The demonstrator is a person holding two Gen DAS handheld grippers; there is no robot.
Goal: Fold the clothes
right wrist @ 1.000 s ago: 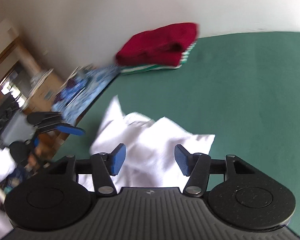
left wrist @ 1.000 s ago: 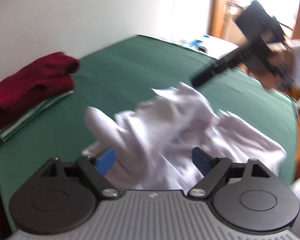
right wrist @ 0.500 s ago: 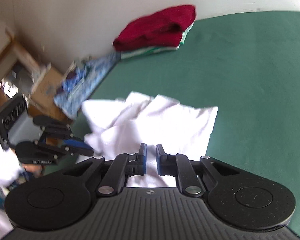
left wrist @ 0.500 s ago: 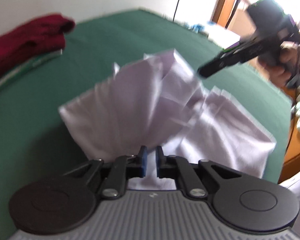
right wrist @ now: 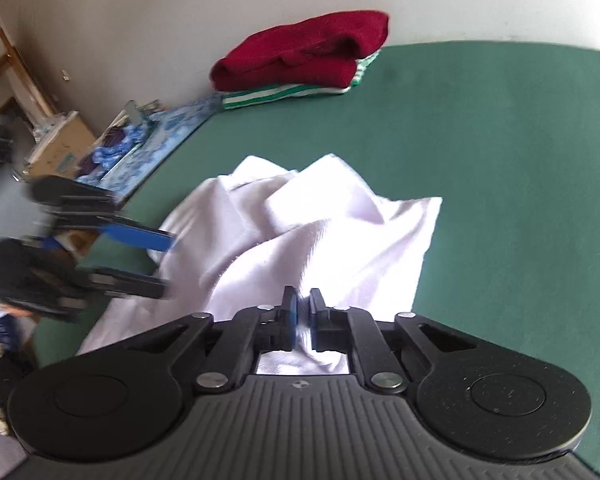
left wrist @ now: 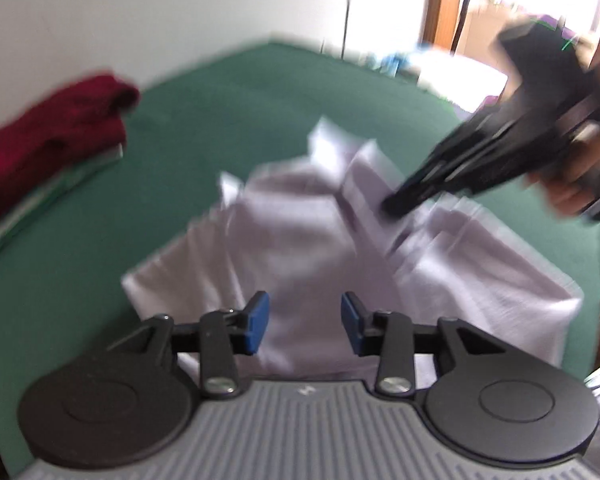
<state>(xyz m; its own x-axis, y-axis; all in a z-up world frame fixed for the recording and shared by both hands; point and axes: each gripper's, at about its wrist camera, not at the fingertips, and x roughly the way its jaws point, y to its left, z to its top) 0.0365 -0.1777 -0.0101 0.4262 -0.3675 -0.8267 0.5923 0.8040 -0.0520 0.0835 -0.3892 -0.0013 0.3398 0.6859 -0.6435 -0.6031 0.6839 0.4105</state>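
The right claw [right wrist: 303, 312] grips the white cloth [right wrist: 332, 232] on the green counter [right wrist: 500, 152]; the left claw [left wrist: 303, 322], just opening, stands apart over it.

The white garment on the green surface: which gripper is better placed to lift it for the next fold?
Right. The right gripper is shut on the white garment, its jaws having just closed. The left gripper stands open over the cloth after just reopening, gripping nothing.

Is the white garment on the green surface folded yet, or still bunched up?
Still bunched. The white garment lies in a rumpled heap with loose peaks and uneven edges on the green surface, unlike the neat folded stack behind it.
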